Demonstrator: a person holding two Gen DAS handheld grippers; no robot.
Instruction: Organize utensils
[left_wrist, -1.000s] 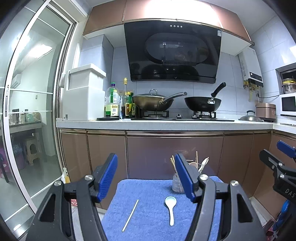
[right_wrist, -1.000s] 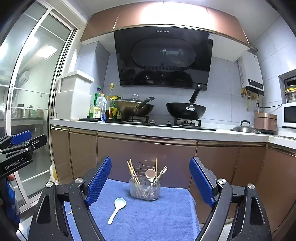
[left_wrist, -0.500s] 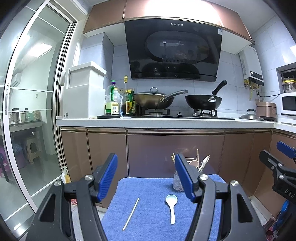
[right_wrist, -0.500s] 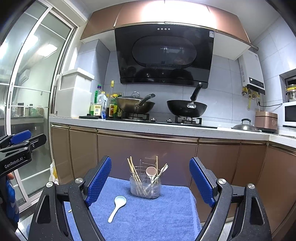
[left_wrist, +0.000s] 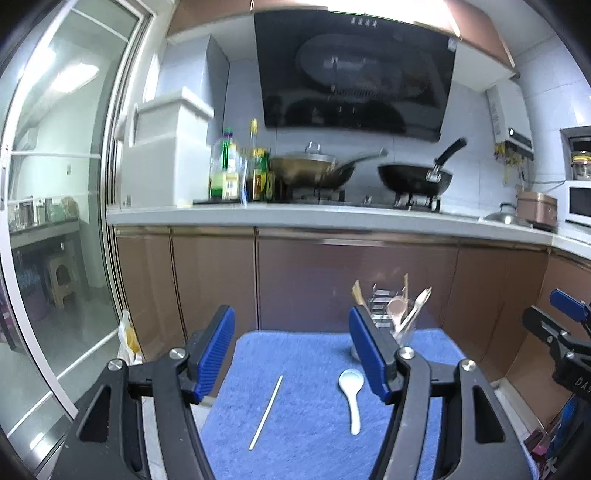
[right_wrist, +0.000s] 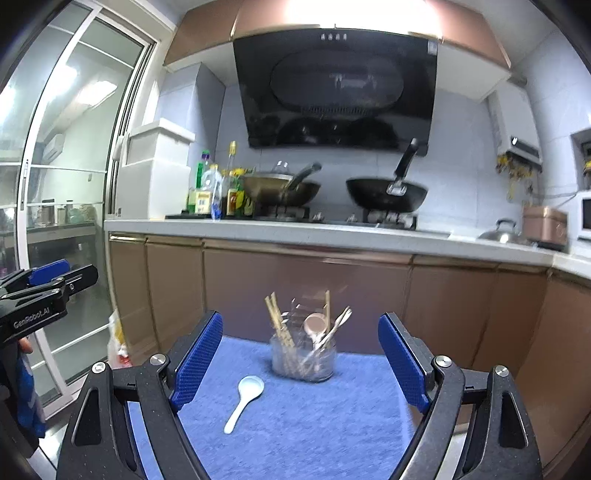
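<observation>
A white spoon (left_wrist: 351, 393) and a single pale chopstick (left_wrist: 266, 411) lie on a blue towel (left_wrist: 306, 435). A clear utensil holder (right_wrist: 303, 360) with chopsticks, a spoon and forks stands at the towel's far side; in the left wrist view the holder (left_wrist: 400, 321) is partly hidden by a finger. My left gripper (left_wrist: 291, 354) is open and empty, above the near part of the towel, with the chopstick and spoon ahead of it. My right gripper (right_wrist: 301, 365) is open and empty, facing the holder, with the spoon (right_wrist: 245, 400) at lower left.
Brown kitchen cabinets (left_wrist: 332, 280) stand just behind the towel table, with a counter, a wok (left_wrist: 317, 171) and a black pan (left_wrist: 415, 179) on the stove. A glass sliding door (left_wrist: 55, 221) is on the left. A yellow bag (left_wrist: 127, 338) sits on the floor.
Both grippers have tilted slightly downward, so the towel and holder sit a little higher in view. Nothing on the towel has moved. Both grippers stay open.
</observation>
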